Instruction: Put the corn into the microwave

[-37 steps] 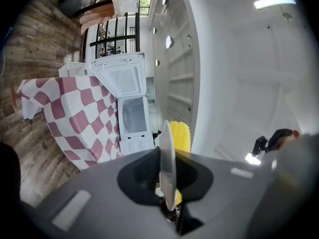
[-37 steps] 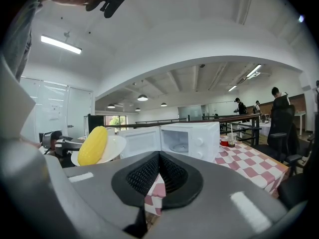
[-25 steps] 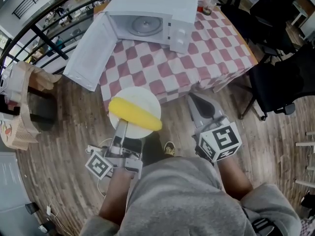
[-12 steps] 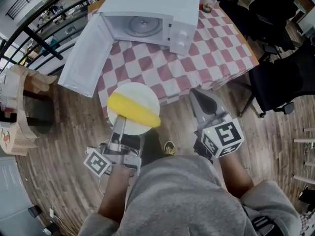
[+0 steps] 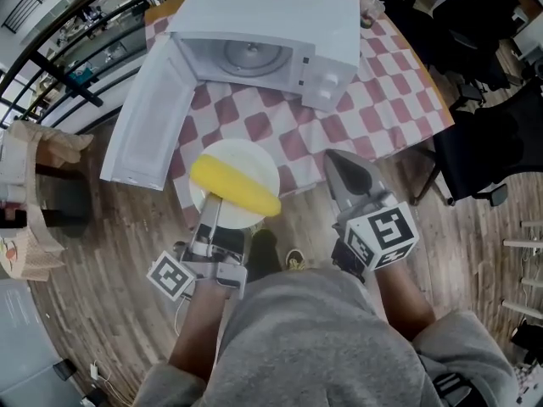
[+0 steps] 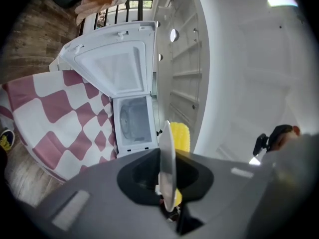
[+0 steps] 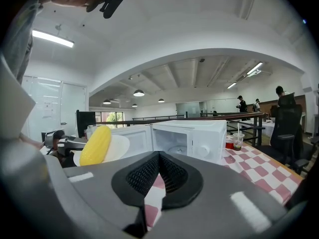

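Your left gripper [image 5: 215,210] clamps the rim of a white plate [image 5: 250,153] bearing the corn [image 5: 235,187], near the edge of the checked table [image 5: 382,100] where the microwave [image 5: 280,15] stands, door [image 5: 144,117] open. Your right gripper [image 5: 339,166], jaws together, carries nothing.

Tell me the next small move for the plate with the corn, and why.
Probably carry the plate level and forward, toward the open cavity of the microwave. The left claw is shut on the plate's rim and the corn lies loose on top. The door stands wide open, and the plate has not reached the cavity.
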Tool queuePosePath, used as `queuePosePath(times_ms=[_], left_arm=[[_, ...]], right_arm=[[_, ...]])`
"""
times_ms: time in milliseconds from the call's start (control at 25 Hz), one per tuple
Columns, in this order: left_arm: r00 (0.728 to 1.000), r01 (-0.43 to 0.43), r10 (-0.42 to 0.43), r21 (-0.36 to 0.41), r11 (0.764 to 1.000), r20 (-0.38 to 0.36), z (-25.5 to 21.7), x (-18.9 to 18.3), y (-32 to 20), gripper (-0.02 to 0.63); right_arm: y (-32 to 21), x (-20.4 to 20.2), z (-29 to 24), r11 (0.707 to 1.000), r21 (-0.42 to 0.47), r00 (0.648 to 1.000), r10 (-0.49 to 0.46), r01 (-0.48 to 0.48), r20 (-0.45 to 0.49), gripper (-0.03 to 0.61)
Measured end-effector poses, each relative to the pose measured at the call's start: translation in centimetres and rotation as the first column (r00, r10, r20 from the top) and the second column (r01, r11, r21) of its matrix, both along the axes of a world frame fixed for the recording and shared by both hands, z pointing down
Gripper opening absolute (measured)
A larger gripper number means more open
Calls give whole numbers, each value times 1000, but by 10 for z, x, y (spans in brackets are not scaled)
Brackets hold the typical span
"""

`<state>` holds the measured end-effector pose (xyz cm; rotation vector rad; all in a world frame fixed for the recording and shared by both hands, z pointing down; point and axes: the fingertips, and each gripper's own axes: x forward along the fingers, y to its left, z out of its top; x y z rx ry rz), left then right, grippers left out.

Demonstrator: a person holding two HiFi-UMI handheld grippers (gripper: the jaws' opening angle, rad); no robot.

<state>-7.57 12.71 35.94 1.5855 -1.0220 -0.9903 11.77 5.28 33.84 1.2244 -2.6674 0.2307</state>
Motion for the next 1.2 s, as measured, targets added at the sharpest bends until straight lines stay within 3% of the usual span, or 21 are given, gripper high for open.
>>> queuePosePath(times_ms=[1200], left_arm=[[988,-153,152,-37,988,-30,11,-40,-119,37]], right_arm=[[-92,-63,-5,996,0,994,93,-93,-52,-3]])
